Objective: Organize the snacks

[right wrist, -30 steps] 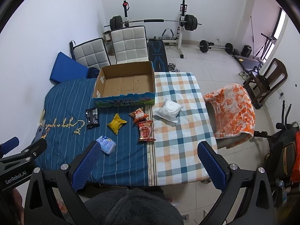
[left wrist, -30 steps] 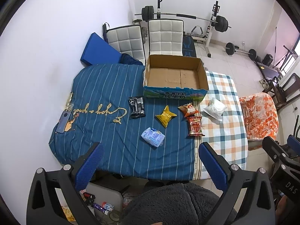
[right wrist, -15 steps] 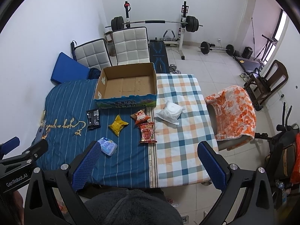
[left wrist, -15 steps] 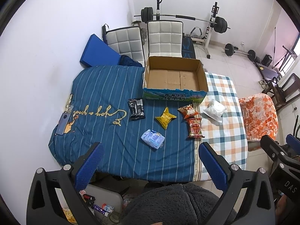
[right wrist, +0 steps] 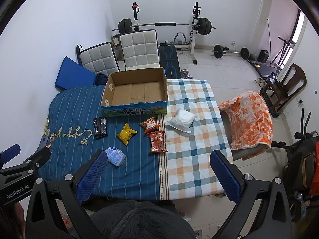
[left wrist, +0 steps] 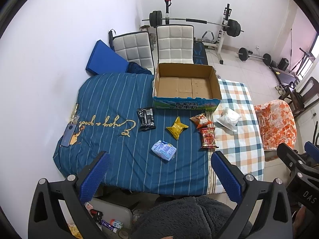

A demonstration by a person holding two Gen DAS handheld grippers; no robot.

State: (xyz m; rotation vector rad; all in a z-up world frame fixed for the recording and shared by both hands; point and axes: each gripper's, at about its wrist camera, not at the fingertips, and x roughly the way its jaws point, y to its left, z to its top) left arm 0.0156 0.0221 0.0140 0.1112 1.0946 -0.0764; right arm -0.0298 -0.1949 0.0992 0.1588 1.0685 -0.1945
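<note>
An empty cardboard box (left wrist: 187, 83) (right wrist: 137, 91) stands at the far side of a cloth-covered table. In front of it lie several snack packs: a black one (left wrist: 146, 118) (right wrist: 100, 127), a yellow one (left wrist: 176, 130) (right wrist: 126, 134), an orange one (left wrist: 201, 120) (right wrist: 150, 125), a red one (left wrist: 208, 138) (right wrist: 158, 141), a light blue one (left wrist: 164, 150) (right wrist: 115, 156) and a white bag (left wrist: 228, 118) (right wrist: 181, 119). My left gripper (left wrist: 159, 171) and right gripper (right wrist: 157, 167) both hover open, high above the table's near edge, holding nothing.
A phone (left wrist: 68, 135) lies at the table's left edge. White padded chairs (left wrist: 175, 39) and a blue cushion (left wrist: 105, 58) stand behind the table. A chair draped in orange cloth (right wrist: 247, 117) is at the right. Weight equipment (right wrist: 165, 25) lines the back wall.
Both views have shifted slightly; the table and snacks sit a little lower in frame. No snack has moved and both grippers stay open.
</note>
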